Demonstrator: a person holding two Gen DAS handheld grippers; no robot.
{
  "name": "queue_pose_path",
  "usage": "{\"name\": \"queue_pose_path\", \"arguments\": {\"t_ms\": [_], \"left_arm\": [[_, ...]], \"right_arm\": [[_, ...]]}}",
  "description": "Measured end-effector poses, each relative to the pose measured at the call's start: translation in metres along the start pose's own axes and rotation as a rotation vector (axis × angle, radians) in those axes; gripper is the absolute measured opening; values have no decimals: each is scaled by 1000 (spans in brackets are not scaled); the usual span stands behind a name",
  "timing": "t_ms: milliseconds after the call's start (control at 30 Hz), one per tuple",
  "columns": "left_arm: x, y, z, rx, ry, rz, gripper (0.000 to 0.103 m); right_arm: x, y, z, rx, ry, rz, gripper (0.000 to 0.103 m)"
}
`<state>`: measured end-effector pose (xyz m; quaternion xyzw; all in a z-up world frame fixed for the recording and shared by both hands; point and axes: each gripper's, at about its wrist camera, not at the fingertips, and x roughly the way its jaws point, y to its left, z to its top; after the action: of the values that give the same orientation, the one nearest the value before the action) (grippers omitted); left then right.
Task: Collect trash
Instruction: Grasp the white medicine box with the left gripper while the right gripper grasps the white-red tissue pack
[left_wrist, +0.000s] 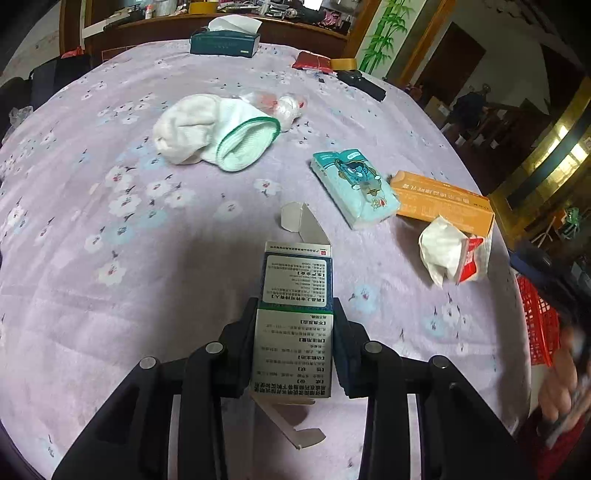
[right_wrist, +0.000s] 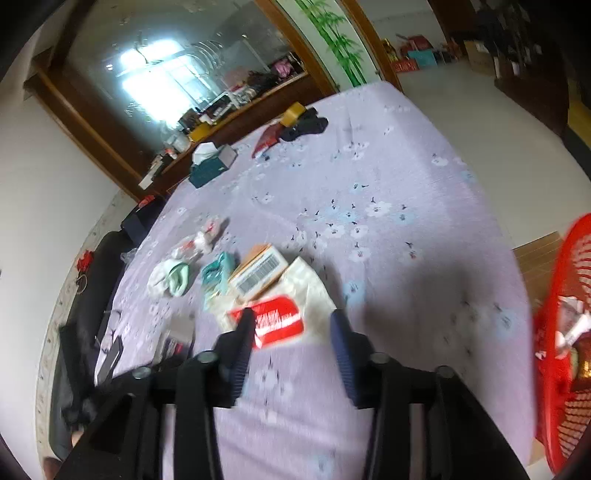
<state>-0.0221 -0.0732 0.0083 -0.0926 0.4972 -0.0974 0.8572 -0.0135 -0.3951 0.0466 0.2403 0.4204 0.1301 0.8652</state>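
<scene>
Fingers of the left gripper (left_wrist: 295, 332) clamp an empty medicine carton (left_wrist: 295, 295), its long axis running straight ahead, flaps open at both ends. Right gripper (right_wrist: 291, 332), spread and empty, points at a red-and-white tissue pack (right_wrist: 284, 317) just beyond its fingertips; the red basket (right_wrist: 565, 295) sits off to its right.

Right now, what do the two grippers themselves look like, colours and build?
Both are matte black. The left gripper has two angular black linkage arms per side, joined by round silver-grey pivot pins, ending in flat dark pads. The right gripper shows the same black linkages and silver pins; its right finger carries a ribbed dark-blue pad. No cables, markings or sleeves show.
</scene>
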Motion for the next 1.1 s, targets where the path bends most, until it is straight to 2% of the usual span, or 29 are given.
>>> {"name": "queue_pose_path", "arguments": {"t_ms": [67,167,233,333,400,467,533,600,767,867,1000,1033,1100], "left_arm": [[-2,2,-3,-2,-9,-8,34],[-4,4,-5,0,-15,-11,34],[-4,6,-6,-1,-18,-22,34],[-5,8,-6,-7,-19,-35,34],[-5,9,-6,-6,-23,-36,34],[-5,8,-7,-4,-28,-30,34],[-5,7,-9,3,-35,-25,34],[-6,7,-10,2,-39,-25,34],[-8,8,-12,5,-37,-29,34],[-9,10,-11,0,-33,-37,34],[-10,13,-12,-2,-29,-48,34],[-10,14,-12,-1,-29,-49,34],[-11,15,-12,-1,-32,-52,34]], "right_arm": [[13,-1,5,7,8,-26,38],[29,3,4,-14,43,-13,30],[32,9,-5,-23,85,33,21],[25,32,-25,-94,128,107,21],[15,35,-27,-85,106,126,21],[4,28,-14,-61,43,81,22],[4,13,4,-24,-11,-33,25],[10,-1,15,24,-22,-50,26],[42,-21,16,119,82,45,25],[39,-2,-2,90,135,138,26],[33,35,-39,-8,259,247,26],[29,45,-48,-53,276,250,26],[18,56,-53,-124,253,182,26]]}}
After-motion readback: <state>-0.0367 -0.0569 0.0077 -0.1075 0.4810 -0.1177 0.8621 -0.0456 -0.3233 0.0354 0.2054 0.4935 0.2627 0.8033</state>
